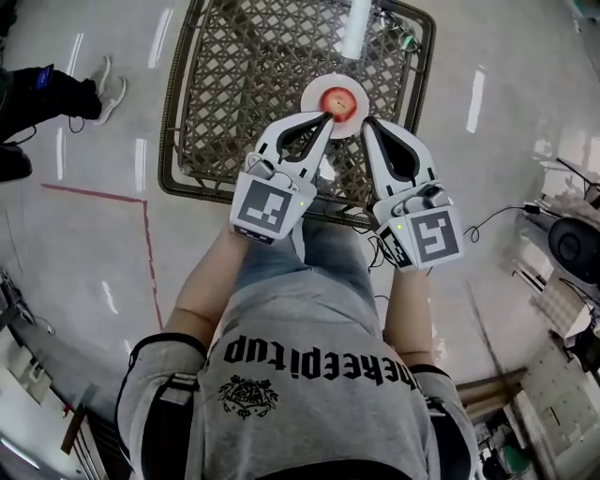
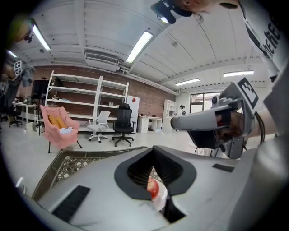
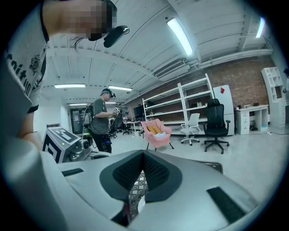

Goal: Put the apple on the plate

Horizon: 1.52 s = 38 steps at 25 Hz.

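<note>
A red apple (image 1: 339, 97) lies on a small white plate (image 1: 319, 91) near the front edge of a dark wicker table (image 1: 234, 84). My left gripper (image 1: 327, 116) hangs above the plate's near rim, its jaws shut with nothing between them. My right gripper (image 1: 365, 122) is just to the plate's right, also shut and empty. In the left gripper view the tips (image 2: 153, 149) meet, and the apple (image 2: 153, 188) and plate (image 2: 160, 199) show through the gap behind them. In the right gripper view, behind the shut tips (image 3: 143, 152), I see wicker (image 3: 135, 189) and a sliver of plate (image 3: 141, 205).
A white cylinder (image 1: 356, 28) stands at the table's far edge. A person's shoes (image 1: 108, 86) are on the floor at left, beside red tape (image 1: 145, 234). Cables and equipment (image 1: 572, 248) sit at right. A pink chair (image 2: 58, 126), office chairs (image 2: 123, 124) and another person (image 3: 101, 119) stand farther off.
</note>
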Tool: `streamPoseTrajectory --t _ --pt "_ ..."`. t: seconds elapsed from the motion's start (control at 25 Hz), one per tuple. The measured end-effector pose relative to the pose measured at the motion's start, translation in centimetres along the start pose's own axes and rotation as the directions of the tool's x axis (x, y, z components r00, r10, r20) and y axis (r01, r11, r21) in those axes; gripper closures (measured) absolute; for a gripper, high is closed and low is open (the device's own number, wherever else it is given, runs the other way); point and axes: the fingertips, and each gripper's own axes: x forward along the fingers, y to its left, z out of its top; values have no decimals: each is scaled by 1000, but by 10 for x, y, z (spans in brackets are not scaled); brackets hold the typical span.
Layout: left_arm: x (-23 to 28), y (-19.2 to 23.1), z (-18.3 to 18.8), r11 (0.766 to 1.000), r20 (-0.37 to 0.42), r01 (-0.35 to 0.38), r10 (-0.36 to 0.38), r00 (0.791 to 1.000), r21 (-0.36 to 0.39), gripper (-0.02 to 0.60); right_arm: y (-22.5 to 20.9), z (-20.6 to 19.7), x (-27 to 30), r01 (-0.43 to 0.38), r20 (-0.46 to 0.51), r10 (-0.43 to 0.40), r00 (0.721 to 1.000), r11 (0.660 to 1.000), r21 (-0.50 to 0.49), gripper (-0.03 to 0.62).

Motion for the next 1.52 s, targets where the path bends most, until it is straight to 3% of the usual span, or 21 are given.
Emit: streamPoseTrajectory --t 0.28,0.48,1.52 --pt "-19 -7 23 997 31 63 -64 997 35 540 15 7 -9 38 15 -38 999 999 -6 585" --pt "-36 -14 36 996 23 90 -90 996 -11 540 28 11 -17 56 18 -56 998 998 -6 585" --pt "-82 -33 74 960 63 255 -263 963 112 540 75 25 -47 215 94 -215 972 977 7 585"
